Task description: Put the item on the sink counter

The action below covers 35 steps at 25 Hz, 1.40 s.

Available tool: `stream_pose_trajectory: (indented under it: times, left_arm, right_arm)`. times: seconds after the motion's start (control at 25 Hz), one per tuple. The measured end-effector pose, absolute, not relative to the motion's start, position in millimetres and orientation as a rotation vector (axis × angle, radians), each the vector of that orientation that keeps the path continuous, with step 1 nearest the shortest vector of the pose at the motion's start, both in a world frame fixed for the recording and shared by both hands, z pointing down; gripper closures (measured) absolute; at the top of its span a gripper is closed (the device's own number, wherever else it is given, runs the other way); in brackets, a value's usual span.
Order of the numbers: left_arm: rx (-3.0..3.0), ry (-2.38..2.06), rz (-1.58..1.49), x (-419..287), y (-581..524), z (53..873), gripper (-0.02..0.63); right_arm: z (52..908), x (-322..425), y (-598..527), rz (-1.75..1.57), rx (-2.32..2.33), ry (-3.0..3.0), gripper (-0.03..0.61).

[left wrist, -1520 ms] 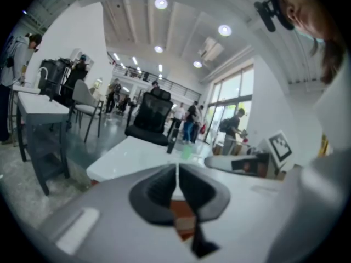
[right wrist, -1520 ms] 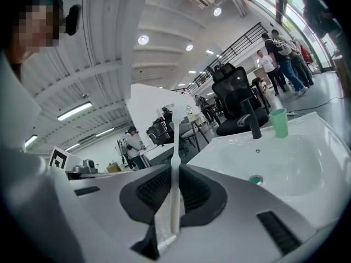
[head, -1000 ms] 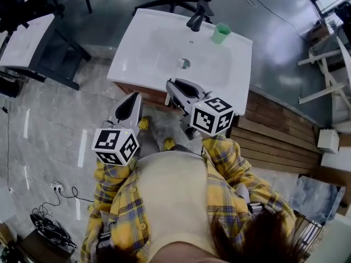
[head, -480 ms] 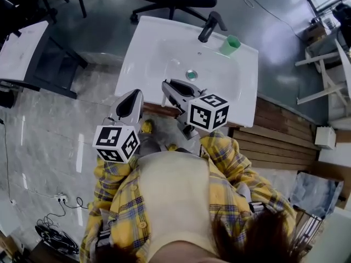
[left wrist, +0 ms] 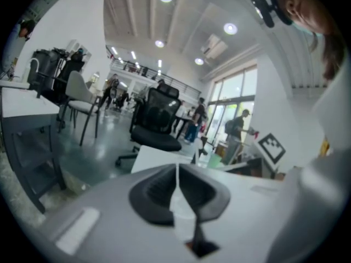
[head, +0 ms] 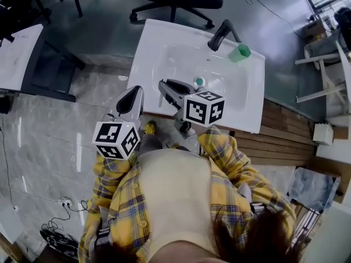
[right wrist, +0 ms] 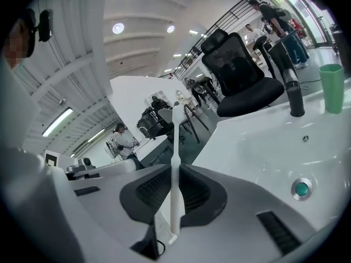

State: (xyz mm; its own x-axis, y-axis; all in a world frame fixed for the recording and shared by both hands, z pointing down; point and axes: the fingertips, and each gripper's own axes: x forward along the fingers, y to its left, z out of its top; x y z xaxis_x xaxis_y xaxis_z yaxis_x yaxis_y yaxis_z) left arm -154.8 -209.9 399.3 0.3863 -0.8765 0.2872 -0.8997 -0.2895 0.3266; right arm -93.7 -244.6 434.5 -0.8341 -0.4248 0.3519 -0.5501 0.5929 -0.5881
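Right gripper clamped on slim white item. Item upright between the pads, shaft projecting well past the tips. Tips held over near edge of white sink counter. Ahead and to the right of the tips: basin with a drain, green at its centre. Farther ahead, at far rim: dark tap. Green cup standing upright just right of tap, on the counter; contents not discernible. Left gripper with jaws pressed together, held left of the right gripper, beside counter's near left corner. Black office chair beyond the counter.
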Motion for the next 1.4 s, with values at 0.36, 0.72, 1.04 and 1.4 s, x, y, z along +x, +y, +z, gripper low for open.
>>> stream_pose_trajectory:
  times: [0.36,0.72,1.04,1.4]
  left_arm:
    - [2.219,-1.459,0.054,-175.8,-236.1,408.5,0.598]
    - [2.215,-1.398,0.043,-183.7,-255.4,420.4,0.598]
    - [2.222,-1.365,0.042,-188.9,-267.9,425.4,0.598]
    - [2.238,-1.35,0.067,-190.6,-275.7,433.1,0.598]
  right_arm:
    - [457.3,-120.3,-265.4,1.172,0.869,-2.539,0.531]
    - [488.8,-135.3,-280.6,1.281,0.922,-2.401,0.531]
    - [507.3,-138.2,-289.9,1.331,0.982,-2.296,0.531]
    - [519.8,-142.2,-296.6,1.403,1.047,-2.215,0.531]
